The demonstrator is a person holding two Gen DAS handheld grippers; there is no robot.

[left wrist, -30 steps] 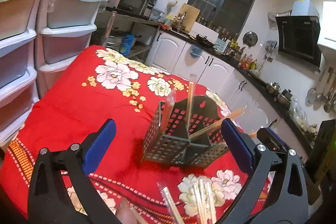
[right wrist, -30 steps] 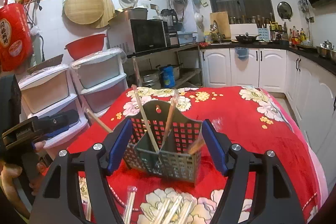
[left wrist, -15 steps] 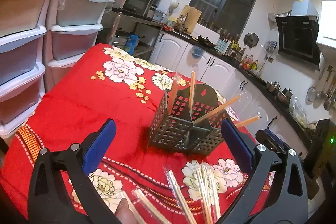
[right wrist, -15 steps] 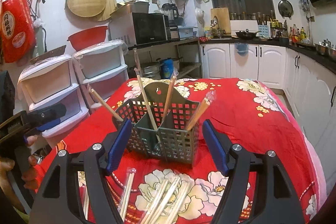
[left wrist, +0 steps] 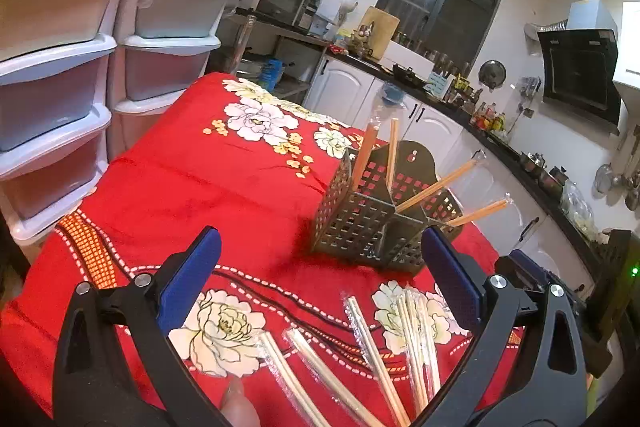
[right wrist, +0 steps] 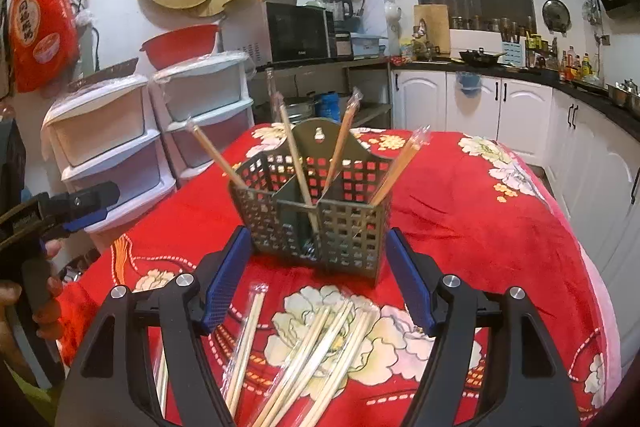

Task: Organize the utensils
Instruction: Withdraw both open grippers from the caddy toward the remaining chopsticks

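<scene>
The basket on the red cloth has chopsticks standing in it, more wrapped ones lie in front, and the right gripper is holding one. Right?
Almost. The right gripper holds nothing: the right wrist view shows its jaws open and empty. The rest is right.

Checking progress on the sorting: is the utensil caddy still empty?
No. The utensil caddy holds four wrapped chopstick pairs leaning out of its compartments; more wrapped pairs lie on the tablecloth.

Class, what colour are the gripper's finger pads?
Blue pads, clearest in the right wrist view.

Glossy plastic-wrapped wooden chopsticks (right wrist: 320, 351) on soft red cloth (right wrist: 472, 219).
</scene>
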